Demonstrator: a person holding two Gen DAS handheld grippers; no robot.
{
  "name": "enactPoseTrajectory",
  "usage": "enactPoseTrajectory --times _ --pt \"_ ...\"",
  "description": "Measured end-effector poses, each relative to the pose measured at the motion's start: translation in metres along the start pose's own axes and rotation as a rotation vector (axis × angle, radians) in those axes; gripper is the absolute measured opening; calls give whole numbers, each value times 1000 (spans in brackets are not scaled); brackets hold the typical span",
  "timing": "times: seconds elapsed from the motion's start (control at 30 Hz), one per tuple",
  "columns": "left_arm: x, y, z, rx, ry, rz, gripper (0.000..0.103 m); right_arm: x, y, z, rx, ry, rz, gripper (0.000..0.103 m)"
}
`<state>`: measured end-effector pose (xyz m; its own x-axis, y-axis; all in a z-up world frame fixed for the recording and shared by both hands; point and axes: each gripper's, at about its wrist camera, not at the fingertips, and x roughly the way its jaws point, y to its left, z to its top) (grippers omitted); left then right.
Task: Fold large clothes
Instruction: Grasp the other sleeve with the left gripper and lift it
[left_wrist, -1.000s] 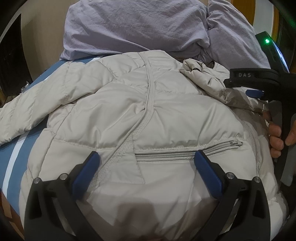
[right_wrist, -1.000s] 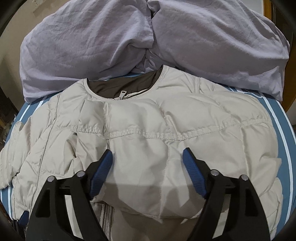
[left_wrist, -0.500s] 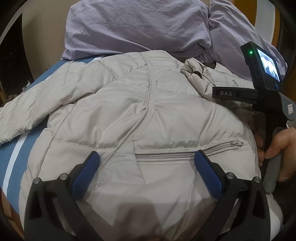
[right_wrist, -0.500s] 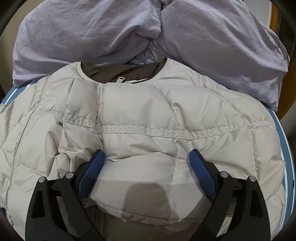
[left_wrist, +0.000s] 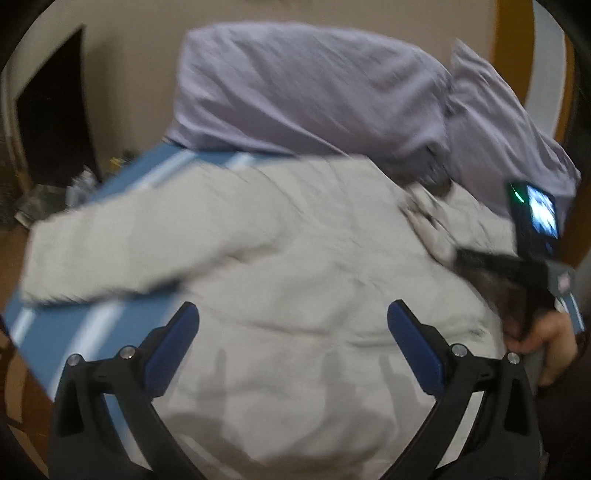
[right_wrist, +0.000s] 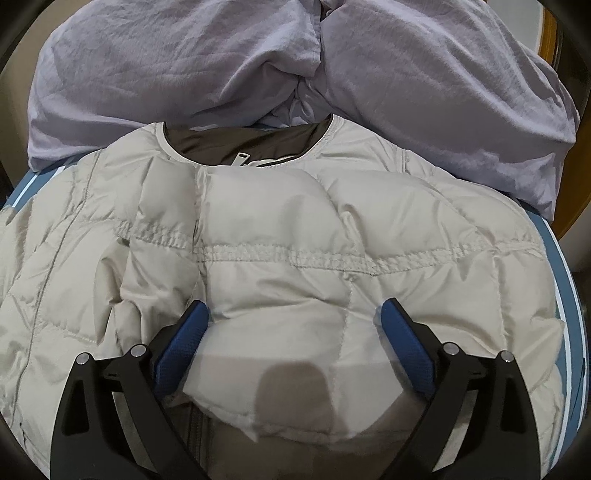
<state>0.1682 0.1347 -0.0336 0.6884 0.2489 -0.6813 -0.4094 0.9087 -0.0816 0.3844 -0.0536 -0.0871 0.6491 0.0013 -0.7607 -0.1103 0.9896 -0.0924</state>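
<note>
Since 0.5 s ago my left tool (left_wrist: 293, 325) pulled back w/ blur, exposing sleeve (left_wrist: 122, 254) and blue striped bed (left_wrist: 74, 332). Both tools gaping wide, nothing held. Right tool (right_wrist: 293, 325) hovers over folded flap of beige puffer jacket (right_wrist: 295, 221), which lies spread on bed, collar toward lilac duvet (right_wrist: 221, 62). Right hand (left_wrist: 546, 343) grips handle.

left gripper (left_wrist: 291, 332) fingers spread wide above the blurred beige jacket (left_wrist: 295, 251) on the striped bed (left_wrist: 74, 328).
</note>
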Motion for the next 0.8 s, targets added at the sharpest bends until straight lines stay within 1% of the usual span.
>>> enactPoseTrajectory --times 0.07,0.17,0.27,0.37,0.43,0.57,0.6,0.67,0.73,0.8 --pt "-3 27 9 -13 -12 68 101 -7 -2 -1 -6 -7 5 96" --pt "0 59 15 -40 2 133 101 -20 -5 -3 -9 -37 5 96" --pt "9 100 19 -69 27 208 101 -31 -12 -2 -3 -60 10 96" --pt "13 130 21 -89 35 264 101 -39 -20 -2 4 -76 18 96" --pt "16 158 23 -117 36 312 101 -43 -24 -4 0 -81 16 96" --pt "22 200 27 -184 48 359 101 -46 -32 -7 -11 -83 10 96" --pt "24 214 29 -199 52 381 100 -46 -33 -8 -10 -84 9 96" --pt "30 229 30 -213 69 412 100 -46 -36 -9 -4 -84 14 96" --pt "34 241 27 -237 93 422 96 -47 -39 -10 3 -81 21 96" --pt "38 254 23 -276 118 416 93 -47 -41 -12 7 -78 26 96"
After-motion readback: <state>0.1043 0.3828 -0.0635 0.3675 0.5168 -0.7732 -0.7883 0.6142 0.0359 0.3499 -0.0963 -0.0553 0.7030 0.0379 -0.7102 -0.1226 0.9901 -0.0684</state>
